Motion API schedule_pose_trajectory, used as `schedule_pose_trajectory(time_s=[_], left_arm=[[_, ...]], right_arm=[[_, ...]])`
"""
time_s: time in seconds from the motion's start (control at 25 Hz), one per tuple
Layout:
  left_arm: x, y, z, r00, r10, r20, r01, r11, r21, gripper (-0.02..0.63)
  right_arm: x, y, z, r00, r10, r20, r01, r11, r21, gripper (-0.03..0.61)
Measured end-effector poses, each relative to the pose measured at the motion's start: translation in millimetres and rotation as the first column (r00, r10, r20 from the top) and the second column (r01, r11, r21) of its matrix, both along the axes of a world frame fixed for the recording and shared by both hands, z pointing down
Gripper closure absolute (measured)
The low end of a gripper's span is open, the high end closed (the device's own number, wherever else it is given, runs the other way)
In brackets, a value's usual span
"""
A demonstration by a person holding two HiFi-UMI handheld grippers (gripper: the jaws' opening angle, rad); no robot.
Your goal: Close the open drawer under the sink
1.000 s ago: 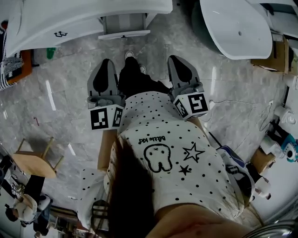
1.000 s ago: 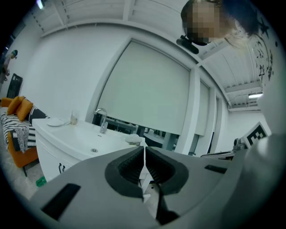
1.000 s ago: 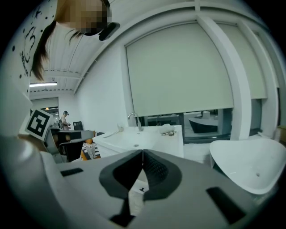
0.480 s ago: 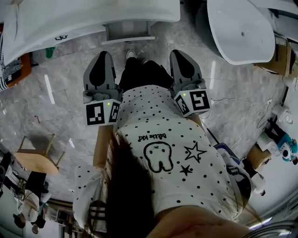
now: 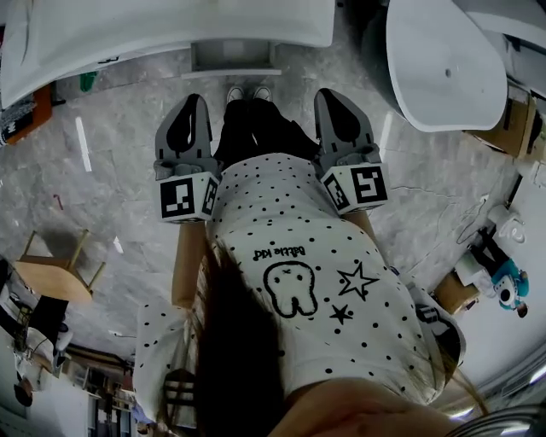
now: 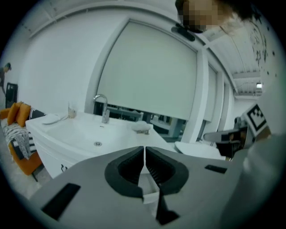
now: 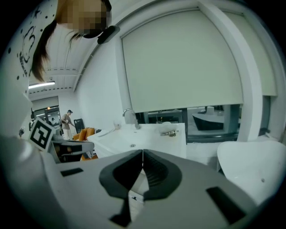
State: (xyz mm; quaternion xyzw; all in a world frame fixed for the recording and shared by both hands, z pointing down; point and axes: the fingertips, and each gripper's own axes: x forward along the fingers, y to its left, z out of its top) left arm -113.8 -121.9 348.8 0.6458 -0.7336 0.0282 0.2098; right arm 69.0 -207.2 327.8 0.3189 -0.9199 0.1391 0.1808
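The white sink vanity (image 5: 171,26) runs along the top of the head view, and its open drawer (image 5: 232,56) juts out toward me just below the countertop. My left gripper (image 5: 191,102) and right gripper (image 5: 331,94) point at it from either side of my legs, a short way back from its front. Both are shut with nothing between the jaws. In the left gripper view the left gripper (image 6: 145,148) faces the basin (image 6: 89,134) and faucet (image 6: 102,108). In the right gripper view the right gripper (image 7: 142,152) faces the same sink (image 7: 143,134).
A large white tub (image 5: 439,60) stands at the upper right, close to my right gripper. A wooden stool (image 5: 51,280) sits on the marble floor at the left. Boxes and clutter line the right edge. My shoes (image 5: 247,92) stand just before the drawer.
I have stepped closer to the vanity. Both grippers moved forward toward the drawer and sank slightly. Their jaws stayed shut.
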Motion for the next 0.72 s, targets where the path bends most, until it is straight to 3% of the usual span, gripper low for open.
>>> schedule_pose_trajectory(time_s=[0.12, 0.2, 0.28, 0.4, 0.56, 0.72], left_arm=[[0, 10, 65, 0.999, 0.033, 0.027, -0.029, 0.989, -0.148, 0.597], [3, 15, 107, 0.997, 0.073, -0.002, -0.071, 0.970, -0.234, 0.576], [8, 16, 153, 0.994, 0.098, -0.047, -0.108, 0.945, -0.307, 0.495], [22, 18, 252, 0.987, 0.102, -0.125, -0.145, 0.901, -0.408, 0.480], [34, 4, 370, 0.976, 0.199, -0.085, -0.215, 0.845, -0.490, 0.476], [38, -13, 429, 0.977, 0.192, -0.089, -0.211, 0.842, -0.496, 0.462]], right_arm=[[-4, -3, 5, 0.999, -0.030, -0.011, 0.030, 0.999, -0.012, 0.565], [-9, -4, 6, 0.998, -0.053, -0.019, 0.053, 0.998, -0.017, 0.565], [-15, -4, 11, 0.996, -0.084, -0.034, 0.083, 0.996, -0.031, 0.566], [-17, -1, 46, 0.990, -0.123, -0.071, 0.116, 0.989, -0.091, 0.565], [-17, -1, 102, 0.991, -0.102, -0.089, 0.086, 0.981, -0.171, 0.565], [-13, -2, 148, 0.993, -0.047, -0.111, 0.021, 0.973, -0.229, 0.565]])
